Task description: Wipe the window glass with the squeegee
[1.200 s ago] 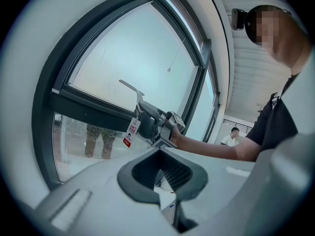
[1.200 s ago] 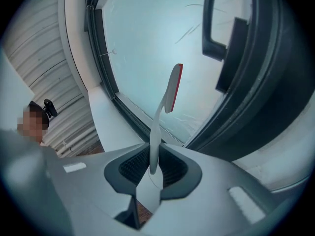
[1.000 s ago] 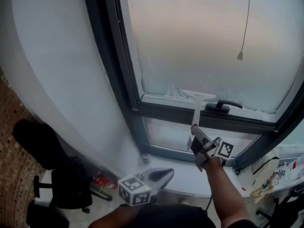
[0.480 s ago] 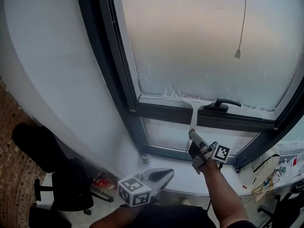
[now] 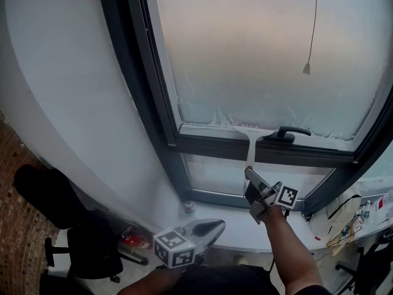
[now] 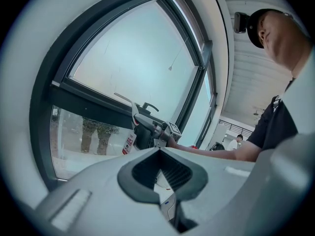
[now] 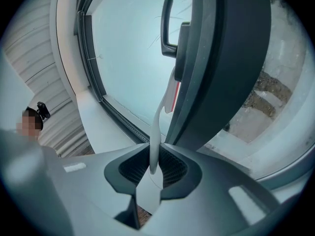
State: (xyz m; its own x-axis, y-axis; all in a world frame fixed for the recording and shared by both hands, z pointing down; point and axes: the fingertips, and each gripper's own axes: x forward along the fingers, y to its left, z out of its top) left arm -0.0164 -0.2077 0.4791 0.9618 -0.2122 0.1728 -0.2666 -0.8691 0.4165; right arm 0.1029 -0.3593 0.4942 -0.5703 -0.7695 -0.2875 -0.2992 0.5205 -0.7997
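Wiping step: judged at the bottom of a stroke; the squeegee [image 5: 250,141] has its blade on the lower edge of the frosted window glass [image 5: 258,48], just left of the window handle [image 5: 288,134].
Right gripper [image 5: 252,178]: jaws clamped on the squeegee's white stem, below the window handle.
Left gripper [image 5: 207,227]: jaws together on nothing, well below and left of the window handle.
Next move, judged: lift the blade, reset it high above the window handle, press flat, draw down.
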